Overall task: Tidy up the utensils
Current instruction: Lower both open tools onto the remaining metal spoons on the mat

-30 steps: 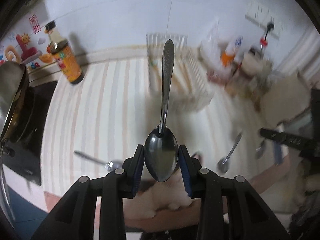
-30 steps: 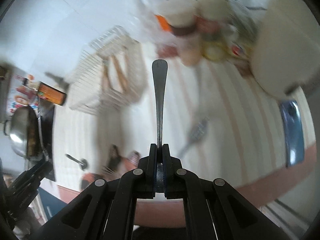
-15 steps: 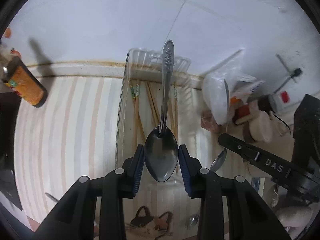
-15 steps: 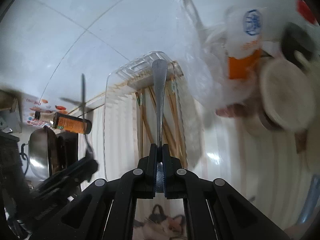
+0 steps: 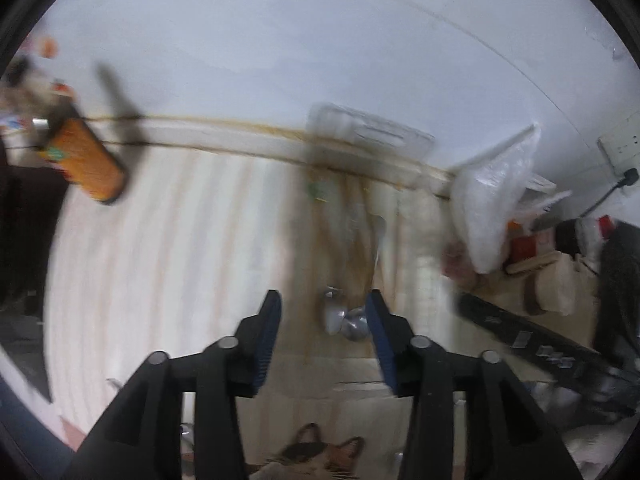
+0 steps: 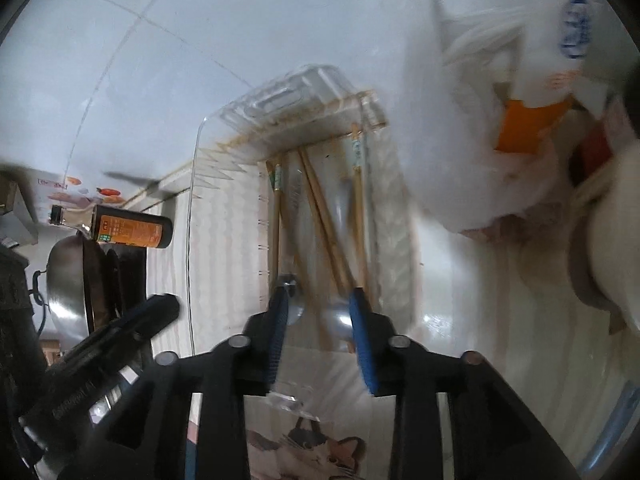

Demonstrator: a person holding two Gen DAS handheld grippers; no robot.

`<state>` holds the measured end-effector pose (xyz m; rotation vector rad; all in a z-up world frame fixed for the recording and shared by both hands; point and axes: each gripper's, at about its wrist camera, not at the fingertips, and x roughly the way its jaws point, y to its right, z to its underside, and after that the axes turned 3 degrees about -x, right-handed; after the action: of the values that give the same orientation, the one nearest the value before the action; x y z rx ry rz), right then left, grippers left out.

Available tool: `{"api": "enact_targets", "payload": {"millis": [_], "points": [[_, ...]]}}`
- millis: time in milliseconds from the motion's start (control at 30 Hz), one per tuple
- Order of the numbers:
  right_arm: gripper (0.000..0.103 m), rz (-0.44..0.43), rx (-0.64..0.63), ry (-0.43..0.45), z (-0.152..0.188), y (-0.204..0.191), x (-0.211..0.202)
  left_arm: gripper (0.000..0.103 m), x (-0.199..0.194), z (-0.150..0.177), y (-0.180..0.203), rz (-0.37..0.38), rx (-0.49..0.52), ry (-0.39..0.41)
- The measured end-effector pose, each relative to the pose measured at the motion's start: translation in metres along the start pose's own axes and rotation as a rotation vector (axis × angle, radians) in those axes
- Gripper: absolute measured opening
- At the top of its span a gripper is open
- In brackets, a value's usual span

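Since both grippers stand with jaws spread and nothing between them, the two spoons look already delivered: in the right wrist view the right gripper (image 6: 318,334) hangs over the near end of the clear plastic tray (image 6: 280,100), and two spoon bowls (image 6: 340,322) lie on the tray floor at about 6 o'clock of it, their handles running toward 12 o'clock among the wooden chopsticks (image 6: 320,216). From the left gripper (image 5: 324,338) the same pair of spoons (image 5: 346,320) shows blurred between the spread jaws, lying in the tray and apart from the pads. An orange-labelled sauce bottle (image 5: 86,172) stands on the striped worktop (image 5: 160,264) at about 10 o'clock. Whether more cutlery waits on the worktop cannot be told from these blurred views, so I judge this batch done and the rest uncertain.
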<state>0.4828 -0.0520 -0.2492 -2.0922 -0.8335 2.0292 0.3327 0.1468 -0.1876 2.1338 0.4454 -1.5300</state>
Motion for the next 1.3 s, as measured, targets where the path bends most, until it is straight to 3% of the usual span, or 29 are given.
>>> {"api": "enact_targets", "payload": {"millis": [67, 133, 200, 300, 467, 567, 700, 867, 967, 1000, 1067, 1133, 1233, 1300], "points": [[0.036, 0.024, 0.009, 0.042, 0.011, 0.006, -0.018, 0.062, -0.017, 0.011, -0.017, -0.060, -0.021, 0.071], [0.044, 0.034, 0.052, 0.083, 0.029, 0.018, -0.037, 0.079, -0.033, 0.026, -0.035, -0.142, -0.040, 0.140], [0.047, 0.060, 0.108, 0.113, 0.051, 0.032, -0.050, 0.082, -0.045, 0.045, -0.056, -0.204, -0.058, 0.209], [0.047, 0.107, 0.204, 0.106, 0.094, 0.054, -0.051, 0.103, -0.048, 0.070, -0.084, -0.247, -0.077, 0.226], [0.047, 0.126, 0.360, -0.002, 0.157, 0.087, -0.015, 0.103, -0.021, 0.118, -0.134, -0.297, -0.143, 0.094], [0.047, 0.154, 0.434, -0.046, 0.182, 0.100, 0.013, 0.103, 0.000, 0.147, -0.161, -0.273, -0.236, -0.009], [0.047, 0.229, 0.426, -0.066, 0.194, 0.099, 0.039, 0.102, 0.029, 0.181, -0.196, -0.188, -0.422, -0.152], [0.026, 0.346, 0.319, -0.048, 0.192, 0.066, 0.059, 0.101, 0.056, 0.190, -0.214, -0.101, -0.539, -0.219], [0.007, 0.373, 0.246, -0.054, 0.188, 0.049, 0.069, 0.092, 0.070, 0.183, -0.220, -0.074, -0.586, -0.228], [0.007, 0.374, 0.226, -0.060, 0.187, 0.045, 0.071, 0.079, 0.072, 0.180, -0.222, -0.072, -0.598, -0.225], [0.006, 0.382, 0.193, -0.067, 0.186, 0.036, 0.076, 0.069, 0.073, 0.170, -0.220, -0.096, -0.601, -0.195], [0.006, 0.383, 0.183, -0.068, 0.185, 0.032, 0.079, 0.033, 0.073, 0.159, -0.209, -0.122, -0.543, -0.165], [0.006, 0.383, 0.167, -0.070, 0.188, 0.030, 0.081, 0.015, 0.079, 0.147, -0.185, -0.131, -0.420, -0.154], [0.006, 0.381, 0.161, -0.073, 0.185, 0.025, 0.085, 0.015, 0.083, 0.144, -0.166, -0.136, -0.333, -0.144]]}}
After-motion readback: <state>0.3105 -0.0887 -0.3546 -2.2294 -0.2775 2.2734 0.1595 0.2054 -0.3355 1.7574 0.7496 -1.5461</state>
